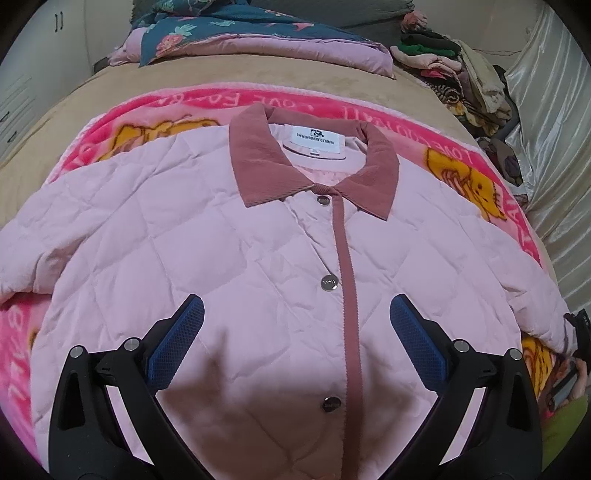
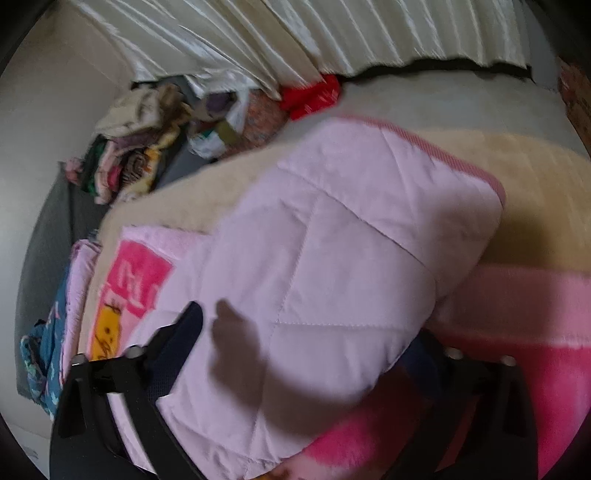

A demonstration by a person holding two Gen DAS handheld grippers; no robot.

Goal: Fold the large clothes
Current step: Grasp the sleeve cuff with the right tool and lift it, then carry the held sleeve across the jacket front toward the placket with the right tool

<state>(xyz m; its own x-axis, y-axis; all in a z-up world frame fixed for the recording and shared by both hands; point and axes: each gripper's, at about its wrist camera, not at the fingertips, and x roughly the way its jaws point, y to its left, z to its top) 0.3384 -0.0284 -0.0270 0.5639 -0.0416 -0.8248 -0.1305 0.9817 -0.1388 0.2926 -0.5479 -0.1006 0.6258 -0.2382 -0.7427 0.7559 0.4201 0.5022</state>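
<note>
A pale pink quilted jacket (image 1: 229, 266) with a dusty-rose collar (image 1: 258, 158) and front placket lies buttoned, front up, on a pink cartoon blanket (image 1: 480, 177). My left gripper (image 1: 295, 343) hovers open above the jacket's lower front, blue pads (image 1: 177, 343) wide apart on either side of the placket. In the blurred right wrist view my right gripper (image 2: 306, 347) is open over the jacket's sleeve (image 2: 332, 251), which lies across the blanket (image 2: 517, 332); its right finger is partly hidden under the sleeve. The right gripper also shows at the left wrist view's right edge (image 1: 580, 332).
The blanket lies on a beige bed cover (image 1: 92, 96). A floral quilt (image 1: 229, 29) sits at the bed's head. A pile of clothes (image 1: 461, 74) lies at the far right by a shiny curtain (image 1: 554, 110); a red item (image 2: 310, 94) lies by the curtain.
</note>
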